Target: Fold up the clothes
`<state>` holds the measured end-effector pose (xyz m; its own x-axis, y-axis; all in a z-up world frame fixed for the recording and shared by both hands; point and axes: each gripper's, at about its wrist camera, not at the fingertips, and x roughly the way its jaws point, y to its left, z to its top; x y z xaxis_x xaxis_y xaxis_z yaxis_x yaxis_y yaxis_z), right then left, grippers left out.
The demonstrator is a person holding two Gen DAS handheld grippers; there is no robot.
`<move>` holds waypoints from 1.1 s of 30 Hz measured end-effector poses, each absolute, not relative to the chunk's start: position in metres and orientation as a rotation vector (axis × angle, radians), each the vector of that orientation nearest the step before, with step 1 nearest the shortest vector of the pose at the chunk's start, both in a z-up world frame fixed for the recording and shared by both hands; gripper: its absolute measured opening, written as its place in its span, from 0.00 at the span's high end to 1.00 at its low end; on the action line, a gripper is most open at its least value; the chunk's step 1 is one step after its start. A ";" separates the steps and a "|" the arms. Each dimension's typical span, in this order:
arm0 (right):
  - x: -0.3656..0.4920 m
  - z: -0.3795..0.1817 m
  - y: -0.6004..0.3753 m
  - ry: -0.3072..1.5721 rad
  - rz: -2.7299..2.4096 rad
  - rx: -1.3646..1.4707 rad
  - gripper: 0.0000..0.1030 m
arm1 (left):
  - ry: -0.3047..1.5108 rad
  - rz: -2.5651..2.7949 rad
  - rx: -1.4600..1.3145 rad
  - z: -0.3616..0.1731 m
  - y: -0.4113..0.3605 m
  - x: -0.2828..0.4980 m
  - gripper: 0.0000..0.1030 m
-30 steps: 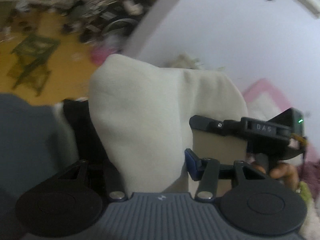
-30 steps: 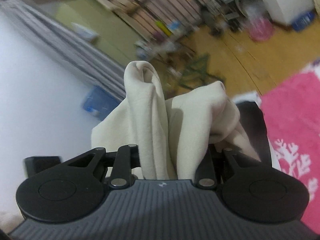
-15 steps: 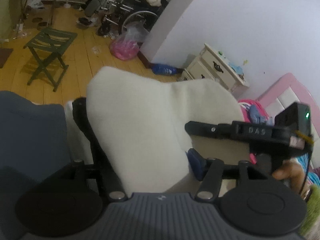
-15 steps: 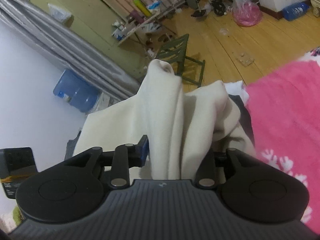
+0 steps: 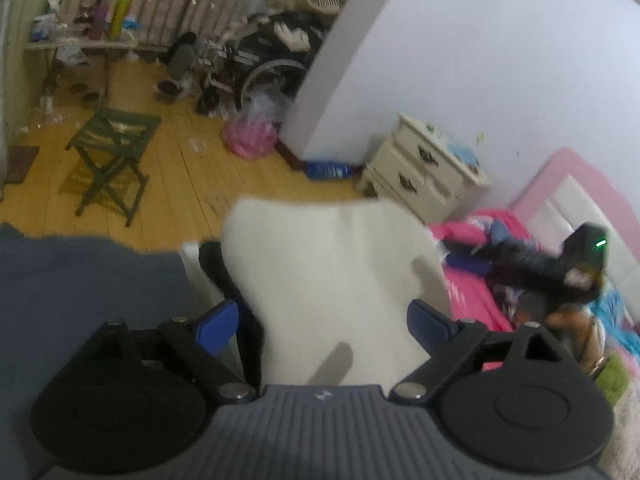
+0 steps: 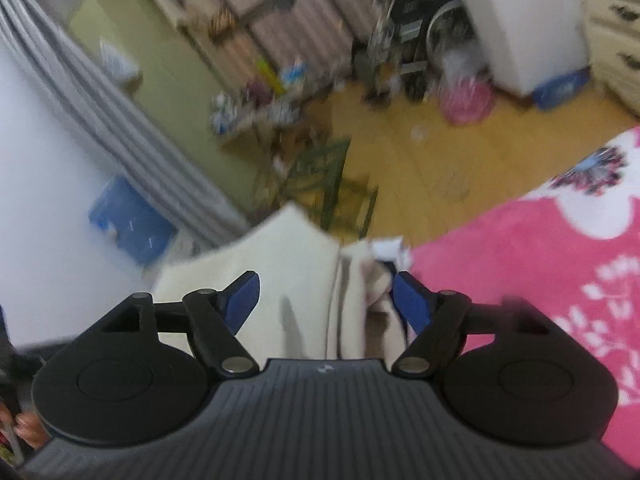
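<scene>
Both tools, left tool and right tool, have just been opening, blue pads clear of the cream garment between them, apparently to release its fold.

Both hand-held grippers, L & R, jaws just opening, wide.

A bed covered by a bright pink fleece blanket with white flower print carries the laundry. At its foot edge, toward the yellow plank floor, lies a cream-white soft garment, partly over a black piece of cloth. A slate-blue fabric lies beside them at that edge. Near the pink headboard, blue and dark crumpled clothes are heaped.
</scene>
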<state>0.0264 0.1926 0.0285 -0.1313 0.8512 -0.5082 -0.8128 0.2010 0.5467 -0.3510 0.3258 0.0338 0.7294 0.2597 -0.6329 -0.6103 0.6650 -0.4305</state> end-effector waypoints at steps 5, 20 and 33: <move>0.015 0.021 0.108 0.918 1.447 0.237 0.22 | 0.653 0.440 -0.767 0.007 0.313 -0.361 0.10; -0.056 -0.084 0.072 1.224 1.376 0.383 0.60 | 0.730 0.405 -1.038 -0.076 0.306 -0.354 0.39; -0.043 -0.033 0.067 1.072 1.419 0.318 0.90 | 0.697 0.264 -1.102 -0.072 0.290 -0.346 0.51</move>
<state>-0.0427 0.0671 -0.0330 -0.1956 0.8925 -0.4063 -0.6353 0.2003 0.7459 -0.3455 0.2901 -0.0715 0.7607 -0.1377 -0.6343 -0.5235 0.4474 -0.7251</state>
